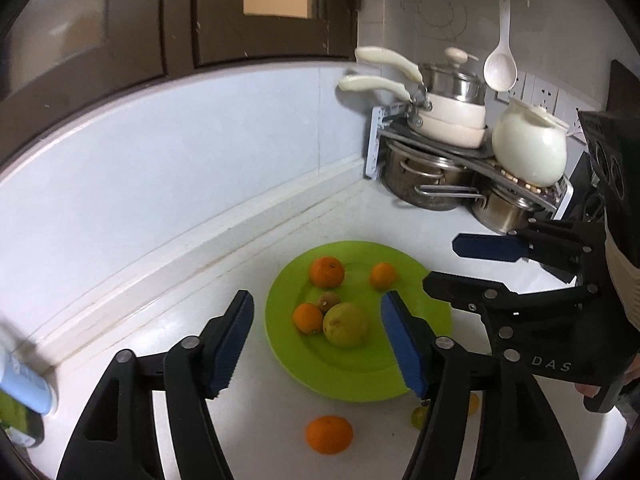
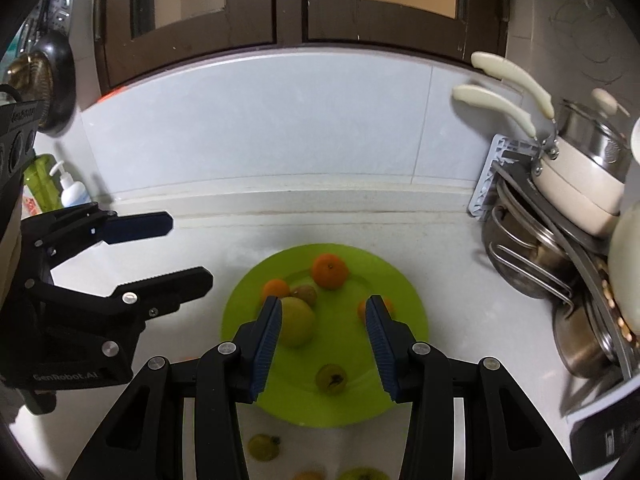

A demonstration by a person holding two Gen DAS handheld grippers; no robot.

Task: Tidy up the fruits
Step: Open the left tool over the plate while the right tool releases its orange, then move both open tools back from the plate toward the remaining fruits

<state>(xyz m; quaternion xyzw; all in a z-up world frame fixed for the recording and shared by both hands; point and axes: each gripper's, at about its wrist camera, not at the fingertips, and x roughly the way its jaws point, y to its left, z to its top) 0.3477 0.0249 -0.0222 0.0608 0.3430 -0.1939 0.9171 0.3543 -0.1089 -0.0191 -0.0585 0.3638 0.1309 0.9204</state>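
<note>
A lime-green plate (image 1: 360,380) (image 2: 404,292) lies on the white counter. It holds a large yellow-green fruit (image 1: 345,324) (image 2: 298,326), a small brown fruit (image 1: 329,302), and three oranges (image 1: 327,272). In the right wrist view a small yellowish fruit (image 2: 331,378) also lies on it. One orange (image 1: 329,434) and a greenish fruit (image 2: 263,446) lie on the counter in front of the plate. My left gripper (image 1: 320,344) (image 2: 192,250) hovers open above the plate's near left side, holding nothing. My right gripper (image 2: 323,348) (image 1: 442,264) is over the plate, open, with its pads bare.
A rack of steel pots and cream pans (image 1: 440,120) (image 2: 560,208) fills the back right corner, with a white jar (image 1: 528,148) and a hanging spoon (image 1: 500,64). A pump bottle (image 2: 72,192) stands at the back left. The tiled wall runs behind the plate.
</note>
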